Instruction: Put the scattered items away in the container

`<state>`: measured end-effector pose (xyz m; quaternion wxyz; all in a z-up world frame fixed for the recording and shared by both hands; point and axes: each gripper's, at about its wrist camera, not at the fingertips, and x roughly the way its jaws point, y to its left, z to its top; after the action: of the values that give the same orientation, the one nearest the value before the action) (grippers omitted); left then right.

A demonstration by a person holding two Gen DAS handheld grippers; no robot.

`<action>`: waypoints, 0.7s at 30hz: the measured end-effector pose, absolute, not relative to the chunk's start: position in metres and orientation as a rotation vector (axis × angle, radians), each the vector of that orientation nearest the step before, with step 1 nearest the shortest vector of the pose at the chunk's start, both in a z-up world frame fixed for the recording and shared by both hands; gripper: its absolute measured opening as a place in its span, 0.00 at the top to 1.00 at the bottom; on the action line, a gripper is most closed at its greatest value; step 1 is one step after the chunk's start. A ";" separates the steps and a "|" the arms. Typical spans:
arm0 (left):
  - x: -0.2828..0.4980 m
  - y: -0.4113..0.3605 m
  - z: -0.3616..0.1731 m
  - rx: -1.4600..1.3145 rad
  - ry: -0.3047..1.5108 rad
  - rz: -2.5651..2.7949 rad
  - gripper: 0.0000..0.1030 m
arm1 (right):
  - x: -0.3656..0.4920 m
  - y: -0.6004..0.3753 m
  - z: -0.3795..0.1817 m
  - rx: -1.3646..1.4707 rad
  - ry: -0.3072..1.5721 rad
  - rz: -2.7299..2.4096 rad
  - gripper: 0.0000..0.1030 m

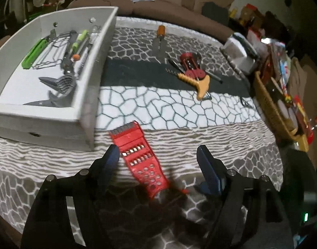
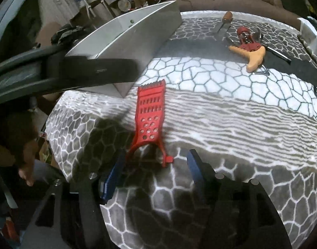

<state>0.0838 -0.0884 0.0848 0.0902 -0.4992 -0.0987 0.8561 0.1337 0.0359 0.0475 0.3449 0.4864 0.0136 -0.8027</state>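
Observation:
A red flat grater [image 1: 139,157] lies on the patterned cloth, right in front of the white box [image 1: 90,103]. My left gripper [image 1: 157,152] hangs open over its middle; the grater sits close to the left finger and clear of the right one. In the right wrist view the grater [image 2: 151,116] points away from me. Its forked handle end lies between the spread fingers of my right gripper [image 2: 156,155], untouched by either pad. The box holds green-handled tools [image 1: 35,51], a whisk and grey tongs [image 1: 61,85].
Further back on the cloth lie a red corkscrew [image 1: 191,66], a tan-handled tool [image 1: 199,83] and an orange-handled tool [image 1: 160,31]. A wicker basket [image 1: 276,112] and a small white box [image 1: 239,51] crowd the right edge. The left gripper's black body [image 2: 96,70] crosses the right wrist view.

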 end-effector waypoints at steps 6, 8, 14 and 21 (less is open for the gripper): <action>0.078 -0.077 0.065 -1.535 -0.218 2.537 0.28 | 0.135 0.041 0.046 1.259 0.020 -2.093 0.37; 0.076 -0.077 0.060 -1.554 -0.234 2.517 0.28 | 0.131 0.048 0.047 1.262 -0.006 -2.108 0.37; 0.067 -0.069 0.073 -1.503 -0.232 2.500 0.28 | 0.117 0.065 0.056 1.258 -0.068 -2.135 0.37; 0.028 -0.069 0.099 -1.455 -0.269 2.540 0.28 | 0.093 0.079 0.077 1.228 -0.039 -2.186 0.37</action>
<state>0.0285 -0.0695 0.0987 0.1009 -0.4925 -0.0910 0.8596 0.0931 0.0785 0.0774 0.3120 0.4652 -0.0148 -0.8283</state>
